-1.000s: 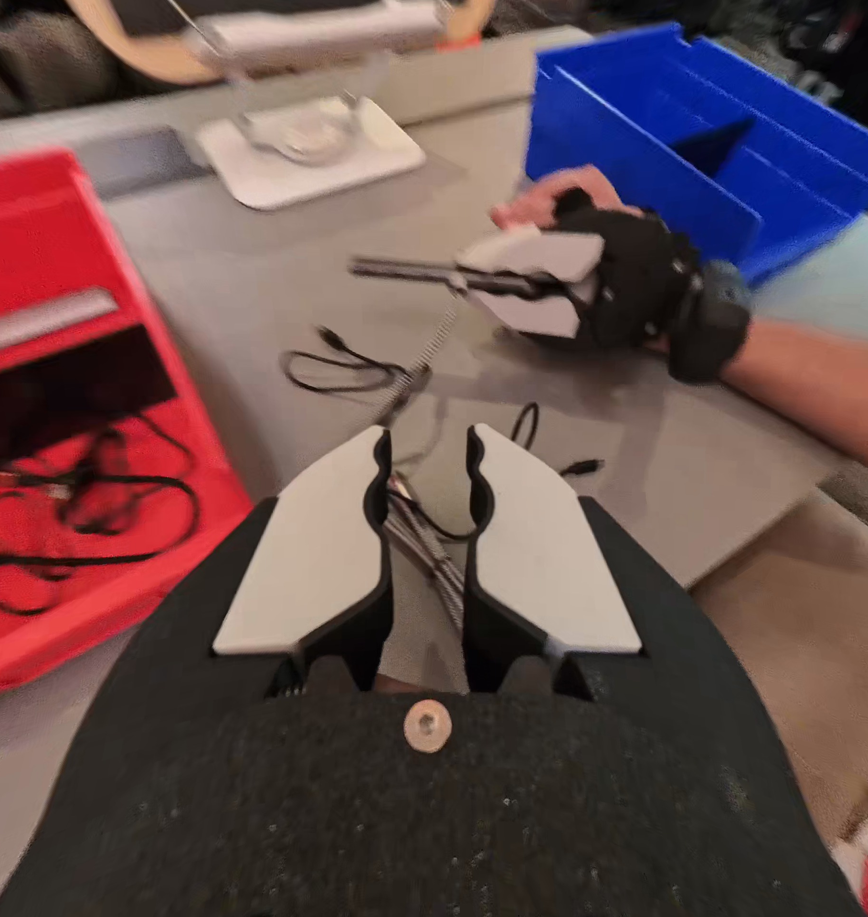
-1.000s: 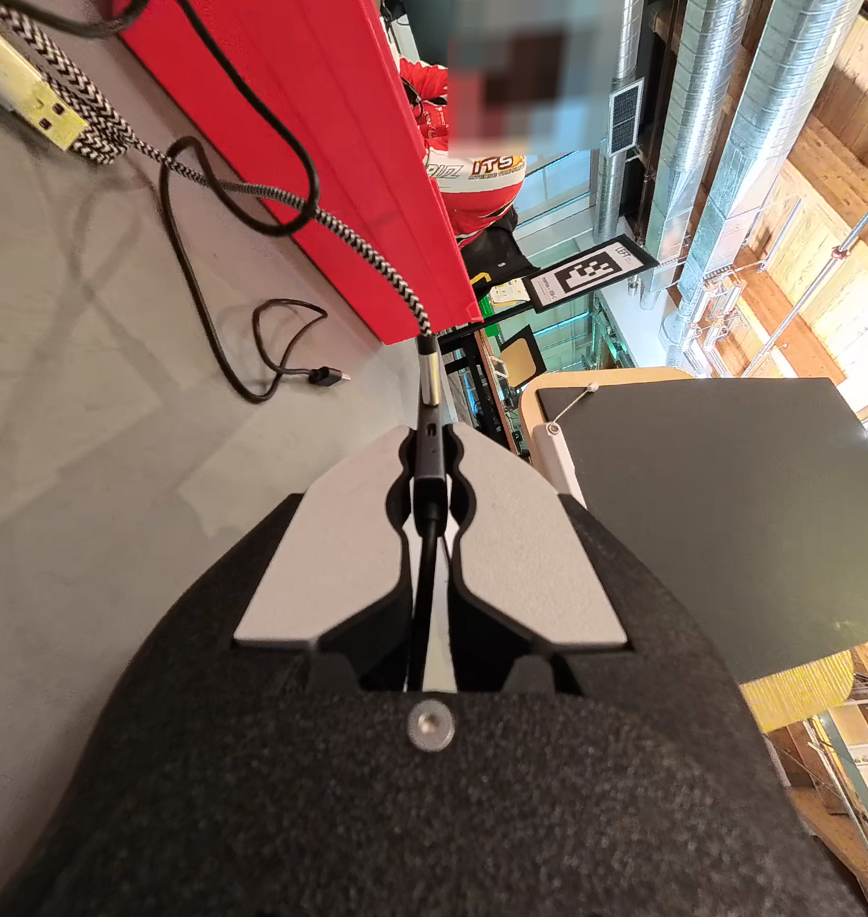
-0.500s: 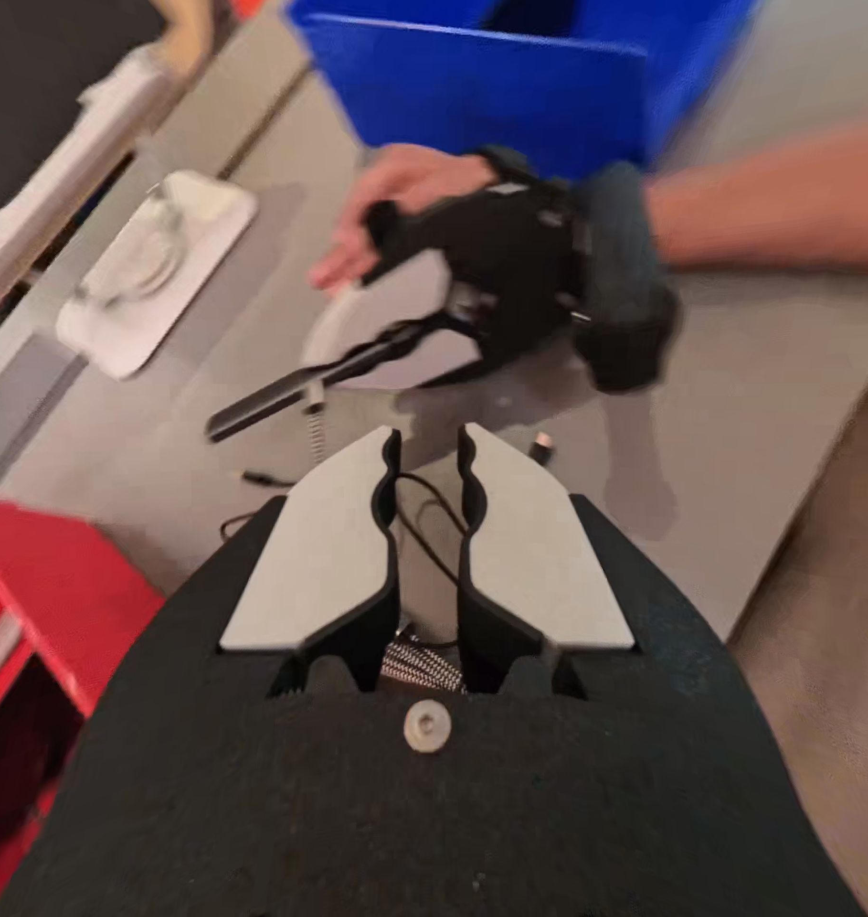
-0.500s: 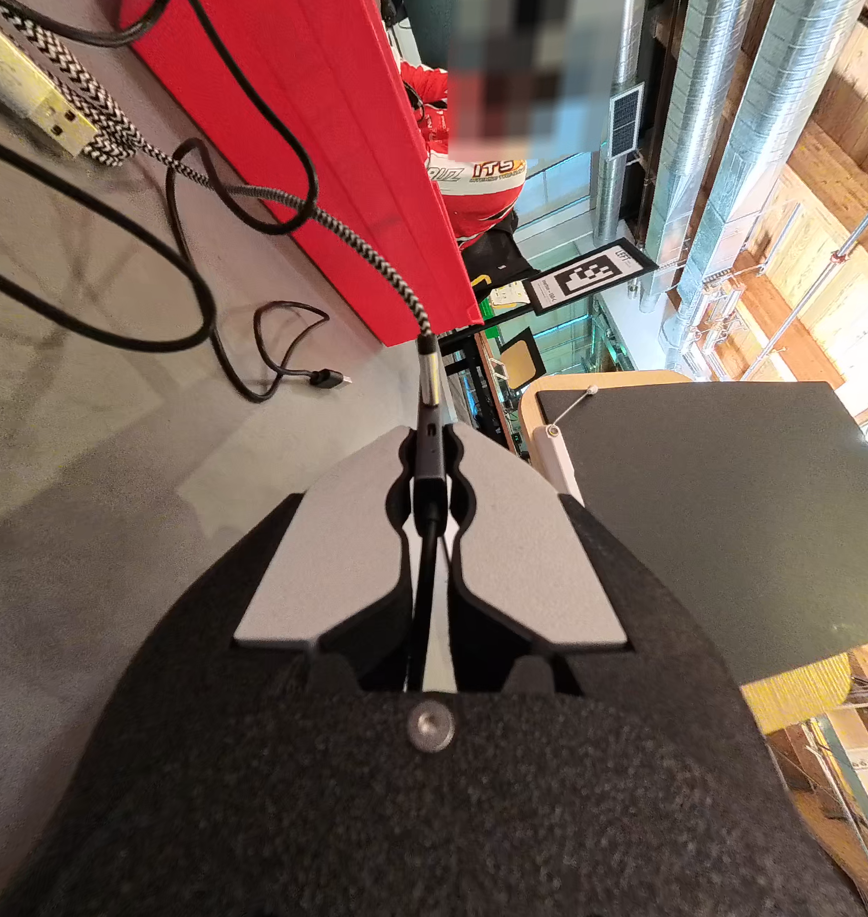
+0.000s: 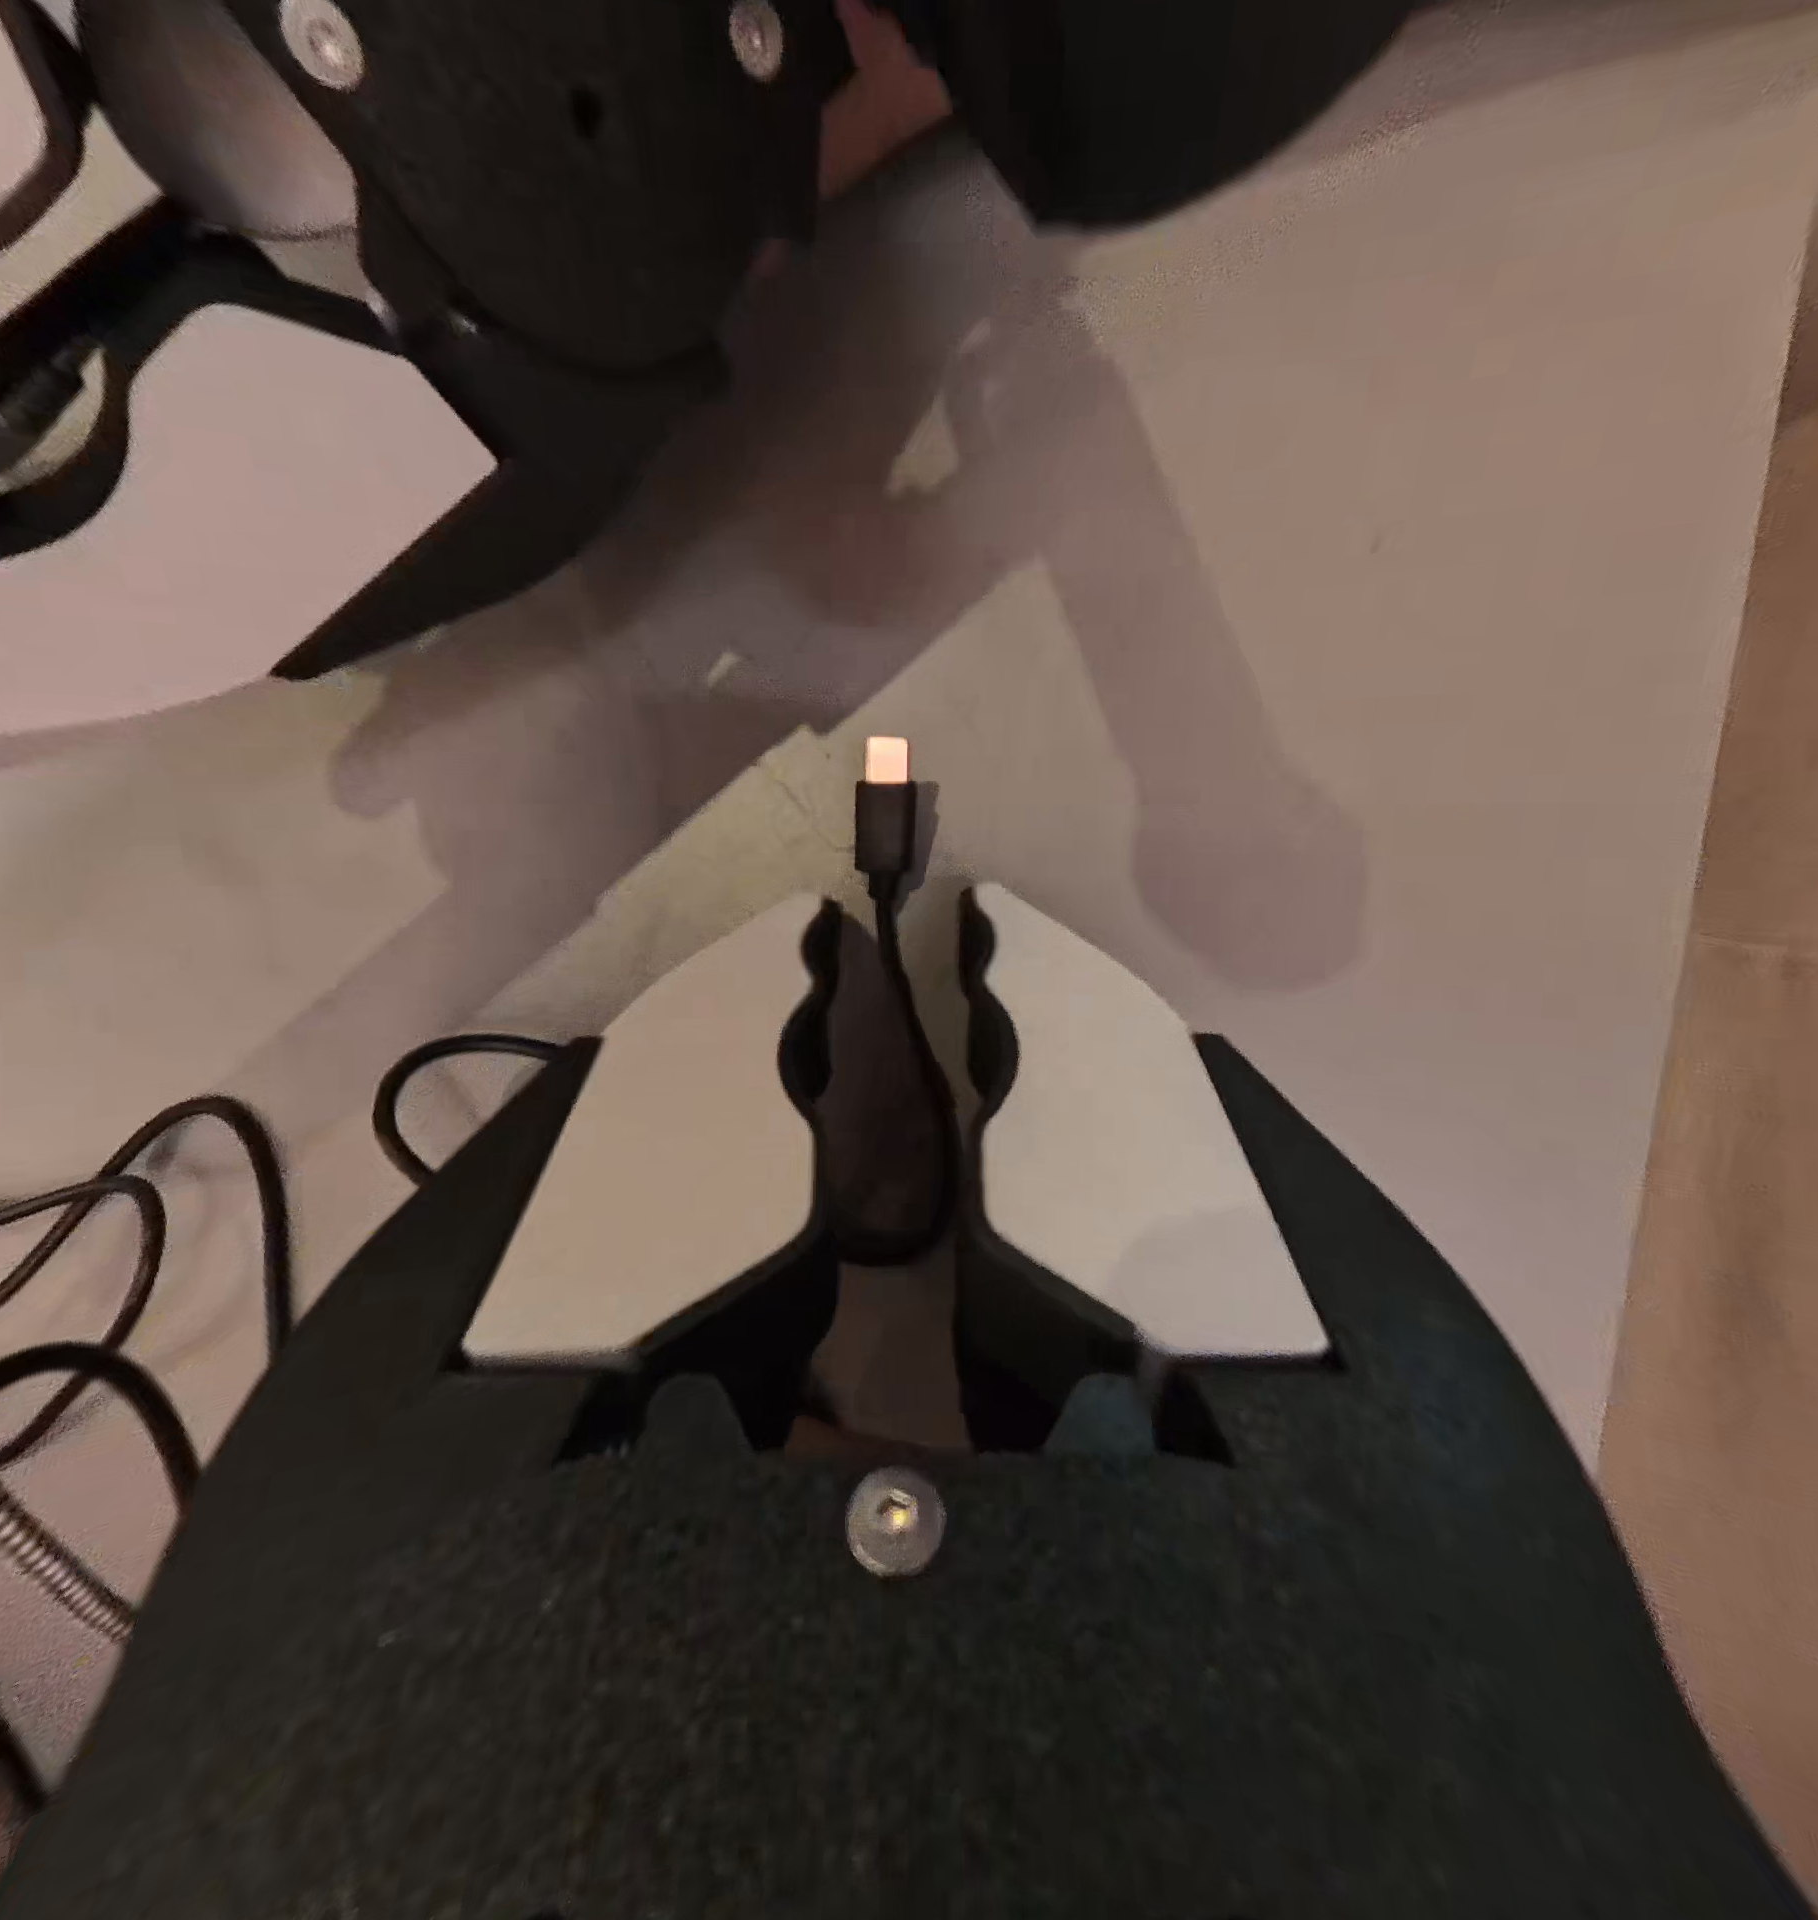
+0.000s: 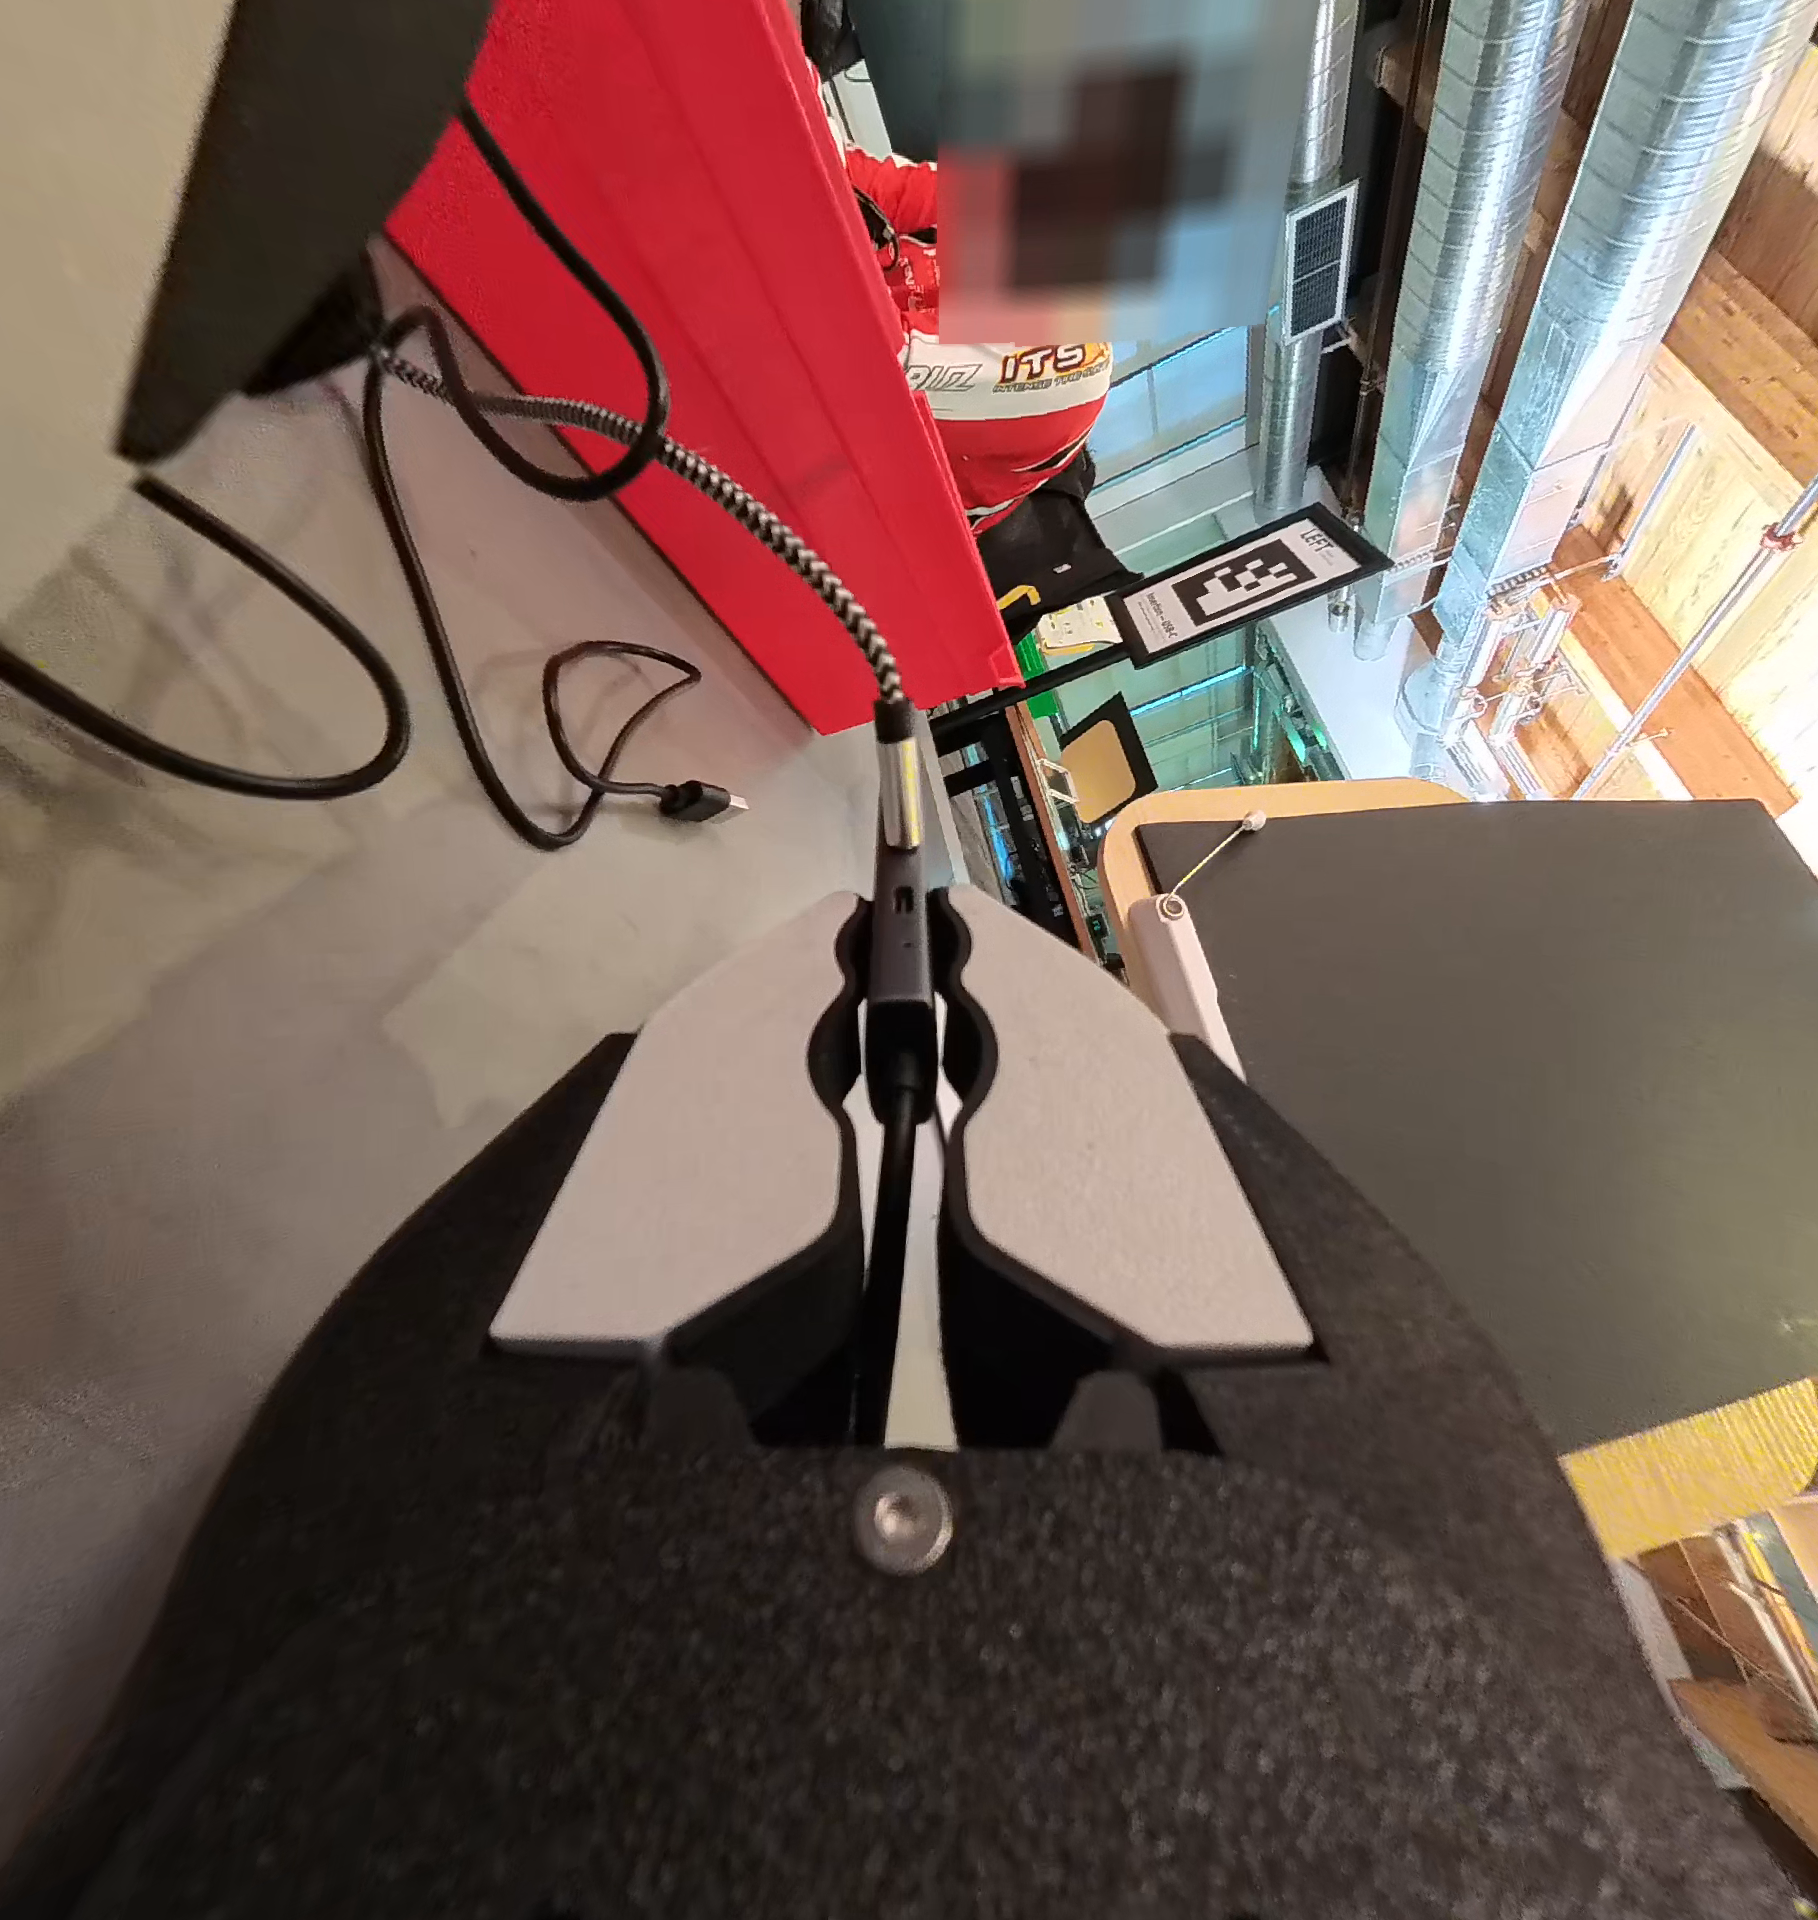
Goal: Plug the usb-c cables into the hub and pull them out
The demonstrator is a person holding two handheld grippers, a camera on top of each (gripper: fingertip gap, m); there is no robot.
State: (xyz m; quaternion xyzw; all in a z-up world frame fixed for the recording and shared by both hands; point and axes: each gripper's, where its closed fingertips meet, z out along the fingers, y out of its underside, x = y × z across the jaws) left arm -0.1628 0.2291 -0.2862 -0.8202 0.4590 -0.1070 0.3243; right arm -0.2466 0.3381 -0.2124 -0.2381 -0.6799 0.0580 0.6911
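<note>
In the left wrist view my left gripper (image 5: pixel 900 909) is open and points down at the grey table. A black usb-c plug (image 5: pixel 884 821) lies just ahead of its fingertips, and its thin cable runs back between the open jaws. My right gripper (image 5: pixel 520 208) hangs close above, at the top of that view. In the right wrist view my right gripper (image 6: pixel 902 904) is shut on a dark grey hub (image 6: pixel 900 956). A black-and-white braided cable (image 6: pixel 780 520) is plugged into the hub's front end by a silver connector (image 6: pixel 900 790).
A red bin (image 6: pixel 728 364) stands behind the cables. Another black cable with a free plug (image 6: pixel 697 802) lies on the table. Loose black cables (image 5: pixel 105 1247) lie left of my left gripper. The table edge (image 5: pixel 1715 935) runs down the right. A black panel (image 6: pixel 1507 1091) is at the right.
My left gripper has swung down and in toward the table, and now sits over the black usb-c plug just below the right gripper. The right gripper has stayed put, still shut on the hub.
</note>
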